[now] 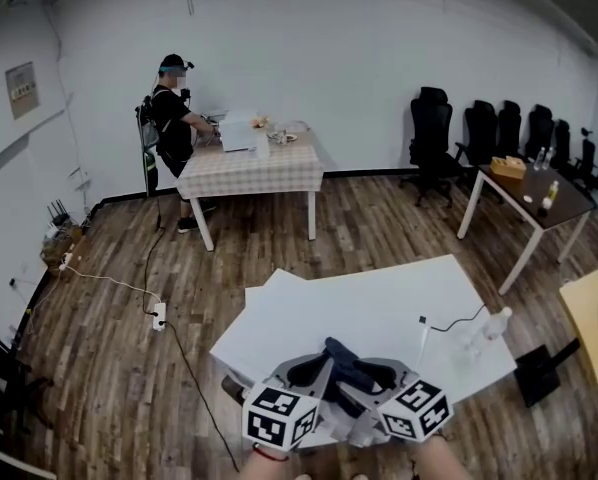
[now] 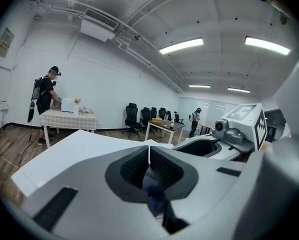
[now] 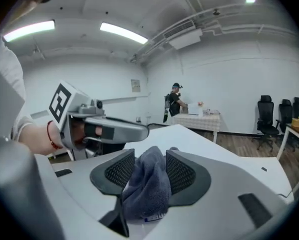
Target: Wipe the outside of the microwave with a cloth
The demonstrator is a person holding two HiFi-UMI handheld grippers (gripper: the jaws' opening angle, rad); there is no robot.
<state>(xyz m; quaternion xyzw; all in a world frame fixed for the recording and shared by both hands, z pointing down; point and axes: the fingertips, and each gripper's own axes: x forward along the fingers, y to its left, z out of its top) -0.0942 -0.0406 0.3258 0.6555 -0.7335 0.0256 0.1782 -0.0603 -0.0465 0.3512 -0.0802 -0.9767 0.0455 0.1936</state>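
A dark blue-grey cloth is bunched between my two grippers, low over the white table in the head view. My left gripper is shut, and a fold of the cloth shows pinched just under its closed pads. My right gripper has its jaws set wide. The cloth stands loosely in that gap. In the right gripper view the left gripper sits close at the left. I cannot pick out a microwave near the grippers; a white box stands on the far checked table.
A person stands at the checked table. A clear bottle and a cable lie on the white table's right side. Black office chairs line the back wall by a dark table. A power strip lies on the wooden floor.
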